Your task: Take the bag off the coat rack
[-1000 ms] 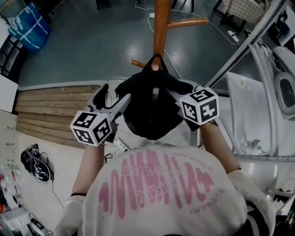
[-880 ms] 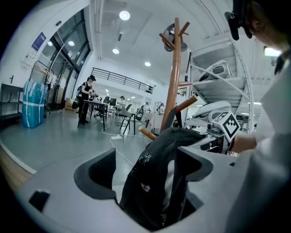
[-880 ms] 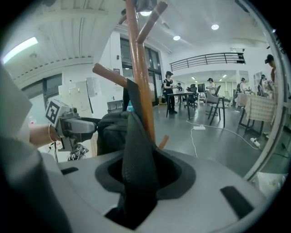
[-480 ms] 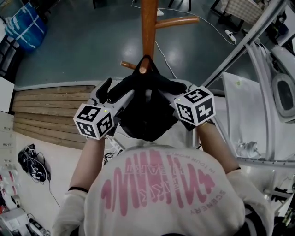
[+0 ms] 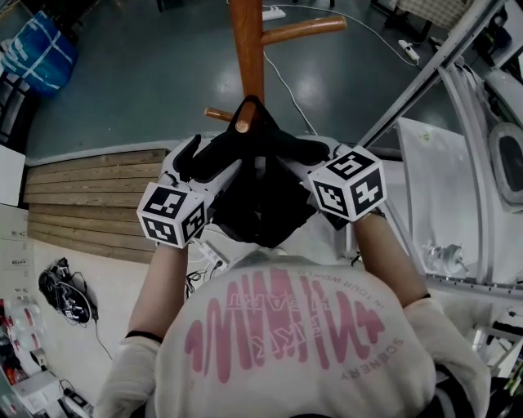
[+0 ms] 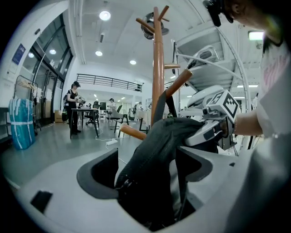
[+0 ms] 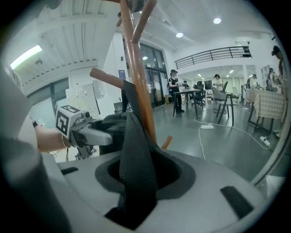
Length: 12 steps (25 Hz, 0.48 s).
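A black bag (image 5: pixel 261 204) hangs by its top loop over a peg (image 5: pixel 242 126) of the wooden coat rack (image 5: pixel 245 49). My right gripper (image 5: pixel 304 151) is shut on a fold of the bag's right top; in the right gripper view the dark fabric (image 7: pixel 136 159) stands pinched in the slot between its jaws. My left gripper (image 5: pixel 211 157) is at the bag's left top. In the left gripper view the bag (image 6: pixel 154 154) fills the gap between the wide-set jaws, which stand open around it. The rack's post (image 6: pixel 158 68) rises just behind.
A low wooden plank platform (image 5: pixel 98 196) lies to the left. White metal framing (image 5: pixel 441 73) and equipment stand close on the right. A blue bag (image 5: pixel 37 61) sits far left, and a cable with a power strip (image 5: pixel 274 12) lies on the floor beyond the rack.
My left gripper has moved in from beside the bag, and the bag's left top now sits between its jaws. My right gripper keeps its hold in the same place.
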Tool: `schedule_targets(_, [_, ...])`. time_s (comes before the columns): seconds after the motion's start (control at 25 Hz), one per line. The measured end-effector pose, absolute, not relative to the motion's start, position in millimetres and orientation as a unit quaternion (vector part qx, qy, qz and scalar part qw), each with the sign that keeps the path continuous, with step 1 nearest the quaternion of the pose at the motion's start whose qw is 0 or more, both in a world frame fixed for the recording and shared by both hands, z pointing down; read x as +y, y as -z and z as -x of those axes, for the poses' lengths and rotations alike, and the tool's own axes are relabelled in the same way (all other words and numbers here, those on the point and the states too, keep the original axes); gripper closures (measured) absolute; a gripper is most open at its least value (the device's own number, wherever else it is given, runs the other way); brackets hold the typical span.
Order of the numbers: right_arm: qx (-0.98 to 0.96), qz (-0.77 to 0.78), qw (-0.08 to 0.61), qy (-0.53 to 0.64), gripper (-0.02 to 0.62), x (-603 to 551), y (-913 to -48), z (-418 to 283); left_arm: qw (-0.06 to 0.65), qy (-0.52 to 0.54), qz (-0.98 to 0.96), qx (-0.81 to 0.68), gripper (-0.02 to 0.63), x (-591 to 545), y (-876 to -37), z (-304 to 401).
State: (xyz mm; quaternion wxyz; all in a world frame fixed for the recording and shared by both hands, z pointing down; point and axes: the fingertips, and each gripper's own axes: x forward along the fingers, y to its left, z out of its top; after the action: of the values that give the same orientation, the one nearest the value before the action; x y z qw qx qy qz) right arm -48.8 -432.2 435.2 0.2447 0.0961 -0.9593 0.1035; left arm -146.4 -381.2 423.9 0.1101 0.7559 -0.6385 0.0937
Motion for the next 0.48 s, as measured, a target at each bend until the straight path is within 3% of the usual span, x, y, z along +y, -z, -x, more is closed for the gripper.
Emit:
schedule_targets(0.16, [-0.960, -0.096, 0.244, -0.103, 0.463, -433.9, -435.4, 49.8, 0.108, -0.104, -0.749, -0.645, 0.217, -382.8, -427.4, 147.3])
schedule_targets(0.2, [-0.960, -0.096, 0.245, -0.101, 0.466, -433.7, -435.6, 50.3, 0.111, -0.101, -0.747, -0.648, 0.254, -382.1, -427.7, 149.1])
schedule_targets(0.48, [-0.959, -0.102, 0.248, -0.096, 0.470, -434.7, -436.7, 50.0, 0.124, -0.101, -0.743, -0.650, 0.320, -379.8, -430.6, 148.3])
